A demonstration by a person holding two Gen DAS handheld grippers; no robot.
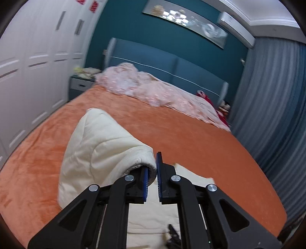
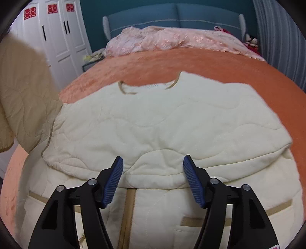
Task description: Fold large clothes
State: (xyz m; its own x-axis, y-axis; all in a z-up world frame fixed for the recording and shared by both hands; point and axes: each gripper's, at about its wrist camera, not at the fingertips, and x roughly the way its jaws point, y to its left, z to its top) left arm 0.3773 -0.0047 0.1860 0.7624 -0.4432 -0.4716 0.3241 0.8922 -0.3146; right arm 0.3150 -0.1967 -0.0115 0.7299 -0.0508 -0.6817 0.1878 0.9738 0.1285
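Orange plush bedspread (image 2: pixel 220 63) covers the bed, with a teal padded headboard (image 2: pixel 172 13) and a crumpled pink quilt (image 2: pixel 172 40) at the far end, white wardrobe doors (image 2: pixel 57 32) to one side and grey curtains (image 1: pixel 271 95) to the other. Spread across the near part of the bed lies the cream quilted jacket with tan trim (image 2: pixel 153 118), neckline away from the person, its upper part already doubled over the lower part where the tan front placket and pocket bands show.

In the left wrist view the left tool (image 1: pixel 152 168) is clamped on the cuff end of the jacket's cream quilted sleeve (image 1: pixel 99 149); the blue pads are nearly together with the cuff fabric pinched between them, and the sleeve rises off the bedspread in a soft arch. The same sleeve appears as a tan-shaded fold at the left edge of the right wrist view. The right tool (image 2: pixel 153 168) hovers over the folded edge with its jaws spread wide and nothing between them; it touches no cloth that I can see.

The step in hand appears to be carrying this sleeve across the body. To do it well, keep the cuff pinched firmly, sweep it low and level so the padding does not twist, and lay it straight across the chest, edge parallel to the fold. The free right tool could press the shoulder seam down as a hinge, so the body beneath does not drag.
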